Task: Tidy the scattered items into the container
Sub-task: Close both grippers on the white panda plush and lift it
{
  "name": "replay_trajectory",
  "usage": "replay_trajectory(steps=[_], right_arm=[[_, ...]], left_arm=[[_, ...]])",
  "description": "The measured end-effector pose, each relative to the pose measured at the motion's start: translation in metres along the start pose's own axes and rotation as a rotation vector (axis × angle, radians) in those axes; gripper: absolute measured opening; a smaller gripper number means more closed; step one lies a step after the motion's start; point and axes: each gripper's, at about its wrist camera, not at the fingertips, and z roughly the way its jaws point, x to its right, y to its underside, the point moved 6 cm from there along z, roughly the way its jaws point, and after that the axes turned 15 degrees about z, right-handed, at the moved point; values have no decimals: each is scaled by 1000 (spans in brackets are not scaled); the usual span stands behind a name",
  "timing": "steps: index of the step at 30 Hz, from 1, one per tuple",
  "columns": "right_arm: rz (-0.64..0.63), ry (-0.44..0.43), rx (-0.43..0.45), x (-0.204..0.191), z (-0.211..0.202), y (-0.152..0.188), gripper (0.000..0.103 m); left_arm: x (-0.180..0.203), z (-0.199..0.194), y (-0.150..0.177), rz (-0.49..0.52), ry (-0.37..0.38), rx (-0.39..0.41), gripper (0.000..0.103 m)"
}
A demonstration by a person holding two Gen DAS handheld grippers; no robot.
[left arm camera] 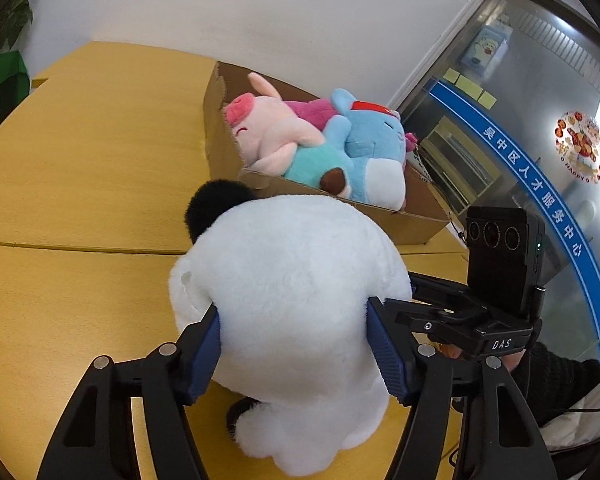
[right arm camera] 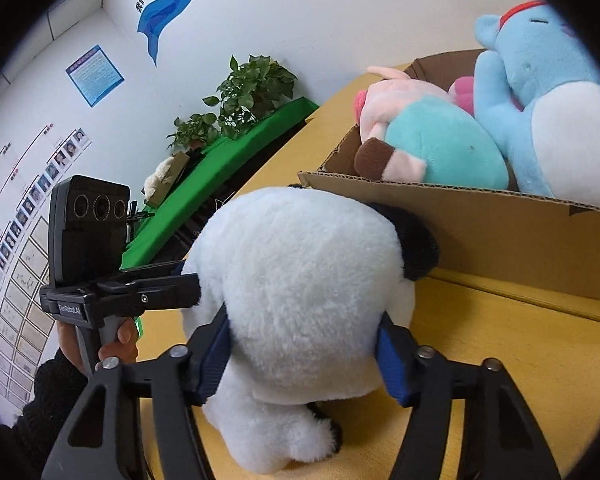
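Yellow wooden table (left arm camera: 80, 168) is running bare and open to the left, while its far side is taken up by the cardboard box (left arm camera: 220, 136), already crowded with a pink pig plush (left arm camera: 268, 128) and a blue plush (left arm camera: 368, 148). Fluffy white panda plush (left arm camera: 292, 300) with a black ear is sitting on the tabletop, pressing against the box's near corrugated wall. Left gripper (left arm camera: 294, 344) and right gripper (right arm camera: 304, 356) are both clamping its soft body from opposite sides, blue pads (left arm camera: 204, 356) sinking into the fur.

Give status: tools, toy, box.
Left tool and right tool both clamped on white plush. Plush on table, against cardboard box. Box crowded: pink pig, blue plush.
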Motion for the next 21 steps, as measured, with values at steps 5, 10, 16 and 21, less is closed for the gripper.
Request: replay_trajectory(steps=[5, 10, 16, 21], right_arm=[[-45, 7, 100, -11, -49, 5, 56], [-143, 7, 298, -32, -158, -22, 56], [-228, 100, 525, -7, -273, -100, 57], [-175, 175, 576, 57, -306, -149, 57]], left_arm=[[59, -14, -29, 88, -40, 48, 71], [133, -27, -108, 231, -18, 202, 71], [205, 30, -223, 315, 22, 291, 71], [213, 106, -265, 267, 52, 253, 71]])
